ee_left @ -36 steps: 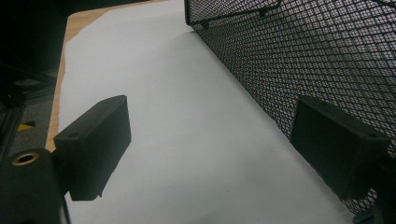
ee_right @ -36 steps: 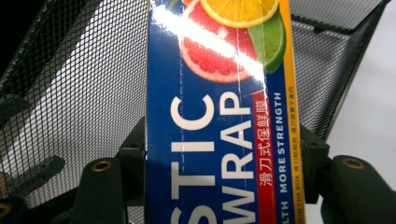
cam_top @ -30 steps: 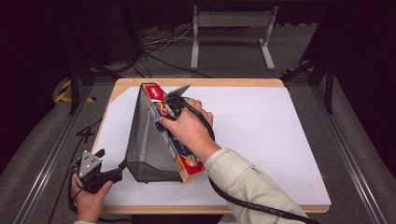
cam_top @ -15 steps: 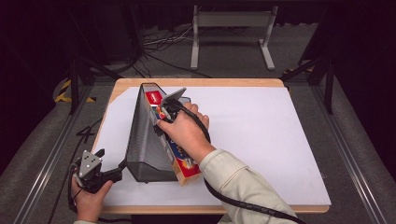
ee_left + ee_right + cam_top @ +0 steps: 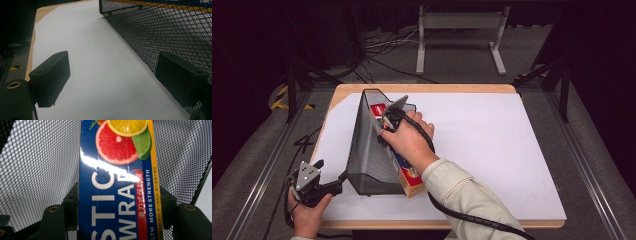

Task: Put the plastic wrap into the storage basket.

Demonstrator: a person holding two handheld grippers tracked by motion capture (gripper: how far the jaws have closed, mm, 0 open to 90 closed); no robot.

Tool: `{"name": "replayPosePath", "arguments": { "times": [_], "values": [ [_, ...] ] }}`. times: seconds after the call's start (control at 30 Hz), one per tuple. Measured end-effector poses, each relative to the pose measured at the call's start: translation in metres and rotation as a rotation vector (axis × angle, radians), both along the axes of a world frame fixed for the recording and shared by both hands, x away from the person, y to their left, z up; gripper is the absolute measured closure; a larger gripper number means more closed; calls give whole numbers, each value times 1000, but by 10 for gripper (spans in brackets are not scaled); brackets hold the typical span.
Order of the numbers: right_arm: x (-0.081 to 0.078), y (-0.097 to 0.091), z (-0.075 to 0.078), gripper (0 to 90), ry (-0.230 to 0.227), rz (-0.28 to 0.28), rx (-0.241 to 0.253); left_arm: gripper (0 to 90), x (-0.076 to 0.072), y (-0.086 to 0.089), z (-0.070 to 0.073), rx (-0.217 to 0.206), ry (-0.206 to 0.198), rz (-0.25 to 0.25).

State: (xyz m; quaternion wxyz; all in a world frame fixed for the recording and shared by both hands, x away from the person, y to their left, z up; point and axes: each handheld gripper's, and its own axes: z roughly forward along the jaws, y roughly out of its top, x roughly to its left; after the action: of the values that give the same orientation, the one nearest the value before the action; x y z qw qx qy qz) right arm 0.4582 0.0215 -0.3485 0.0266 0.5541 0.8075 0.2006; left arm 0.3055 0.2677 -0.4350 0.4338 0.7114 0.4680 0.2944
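A black mesh holder (image 5: 367,155) stands on the white mat (image 5: 492,150), left of the middle. Inside it lies a long blue plastic wrap box (image 5: 409,176) with citrus pictures, its near end sticking out at the front. My right gripper (image 5: 388,124) is under the person's hand and shut on this box. In the right gripper view the jaws press both long sides of the box (image 5: 117,170), with mesh (image 5: 40,162) behind. My left gripper (image 5: 341,177) rests at the holder's near left corner. Its jaws (image 5: 113,67) stand open over bare mat, the mesh wall (image 5: 162,27) beside the right one.
The mat covers a wooden table whose edge (image 5: 422,88) shows at the back. A metal stand (image 5: 459,30) and floor cables lie beyond it. Dark frame rails (image 5: 257,170) run along both sides. The right half of the mat is bare.
The right hand has sunk a little with the box, which now sits lower in the mesh holder. The left gripper has stayed put.
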Motion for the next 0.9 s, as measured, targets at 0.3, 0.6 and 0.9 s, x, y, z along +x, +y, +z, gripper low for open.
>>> {"name": "replayPosePath", "arguments": {
  "times": [0.3,0.6,0.9],
  "values": [
    [4,4,-7,395,29,10,-32,133,0,0,0,1,1,-5],
    [7,5,-10,393,41,26,-45,133,0,0,0,-2,4,-2],
    [3,1,-8,290,-5,83,-24,133,1,-1,0,7,7,-9]
  ]
}}
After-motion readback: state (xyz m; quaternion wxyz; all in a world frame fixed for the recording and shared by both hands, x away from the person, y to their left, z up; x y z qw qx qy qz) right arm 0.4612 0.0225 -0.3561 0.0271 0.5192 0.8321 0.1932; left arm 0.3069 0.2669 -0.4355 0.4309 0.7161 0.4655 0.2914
